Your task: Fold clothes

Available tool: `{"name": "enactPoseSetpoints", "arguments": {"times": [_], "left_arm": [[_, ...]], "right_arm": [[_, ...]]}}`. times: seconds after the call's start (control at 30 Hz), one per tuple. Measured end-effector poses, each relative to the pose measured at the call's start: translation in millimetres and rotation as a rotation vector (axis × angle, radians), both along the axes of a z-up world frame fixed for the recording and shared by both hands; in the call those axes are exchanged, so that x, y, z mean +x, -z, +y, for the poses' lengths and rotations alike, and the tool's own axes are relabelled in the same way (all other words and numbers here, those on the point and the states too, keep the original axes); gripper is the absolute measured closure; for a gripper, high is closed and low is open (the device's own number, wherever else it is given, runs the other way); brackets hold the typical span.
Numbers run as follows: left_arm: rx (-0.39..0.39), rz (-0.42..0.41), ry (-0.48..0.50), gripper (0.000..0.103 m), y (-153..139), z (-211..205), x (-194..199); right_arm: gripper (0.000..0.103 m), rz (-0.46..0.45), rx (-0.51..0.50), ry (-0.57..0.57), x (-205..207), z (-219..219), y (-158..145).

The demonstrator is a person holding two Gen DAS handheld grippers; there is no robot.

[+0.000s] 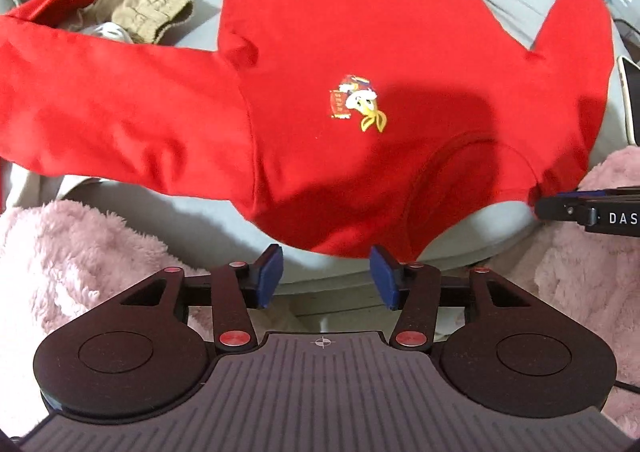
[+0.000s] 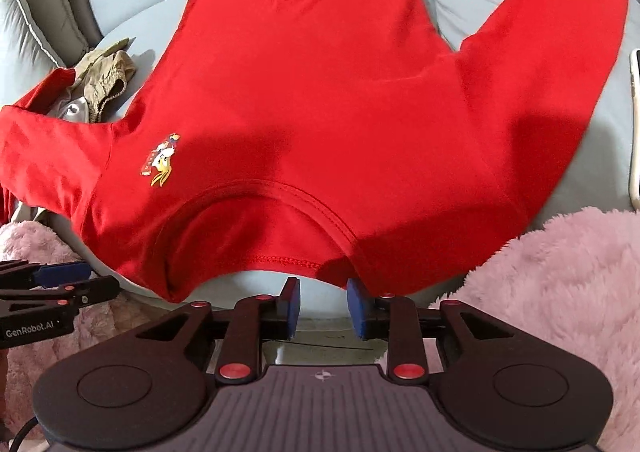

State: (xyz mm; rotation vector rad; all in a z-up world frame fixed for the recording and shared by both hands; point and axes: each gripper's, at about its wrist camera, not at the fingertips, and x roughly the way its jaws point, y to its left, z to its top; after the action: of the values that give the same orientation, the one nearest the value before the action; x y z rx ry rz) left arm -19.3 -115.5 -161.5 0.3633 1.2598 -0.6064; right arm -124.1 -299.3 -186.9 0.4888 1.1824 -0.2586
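A red long-sleeved shirt [image 1: 360,52] [image 2: 320,92] lies spread flat on a pale grey cushion [image 1: 208,228], its neckline [image 2: 264,228] nearest me and a small cartoon emblem [image 1: 358,102] on the chest. One sleeve reaches left [image 1: 100,104] and the other angles up to the right [image 2: 552,52]. My left gripper [image 1: 326,276] is open at the shirt's near shoulder edge, with nothing pressed between its blue pads [image 1: 270,276]. My right gripper [image 2: 325,306] is open by a narrower gap at the other shoulder, its right pad [image 2: 356,308] just under the fabric's edge. Each gripper shows sideways in the other view [image 1: 560,208] [image 2: 88,280].
A crumpled khaki garment [image 1: 144,8] [image 2: 104,80] sits by the left sleeve's cuff. Pink fluffy fabric [image 1: 80,272] [image 2: 560,292] lies along the near edge on both sides. A phone [image 2: 635,124] rests at the right edge. A grey pillow [image 2: 44,4] stands at the back left.
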Motion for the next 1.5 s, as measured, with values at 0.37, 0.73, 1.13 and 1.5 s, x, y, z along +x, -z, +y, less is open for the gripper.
{"name": "enactPoseSetpoints", "arguments": {"times": [0.37,0.73,1.13,1.5], "left_arm": [[0.075,-0.137,-0.043,0.048,-29.3,-7.1,2.0],[0.102,-0.148,-0.025,0.046,-35.8,0.2,-4.4],[0.023,-0.117,-0.021,0.046,-26.9,-9.4,44.8],[-0.083,-0.234,-0.161,0.037,-14.5,-65.2,239.5]], "right_arm": [[0.071,-0.068,-0.046,-0.029,14.1,5.7,-20.1],[0.058,-0.102,-0.157,-0.027,26.0,15.0,-48.0],[0.056,-0.139,-0.116,-0.01,58.2,-25.3,-30.2],[0.056,-0.277,-0.194,0.014,176.1,-143.0,-27.5]]}}
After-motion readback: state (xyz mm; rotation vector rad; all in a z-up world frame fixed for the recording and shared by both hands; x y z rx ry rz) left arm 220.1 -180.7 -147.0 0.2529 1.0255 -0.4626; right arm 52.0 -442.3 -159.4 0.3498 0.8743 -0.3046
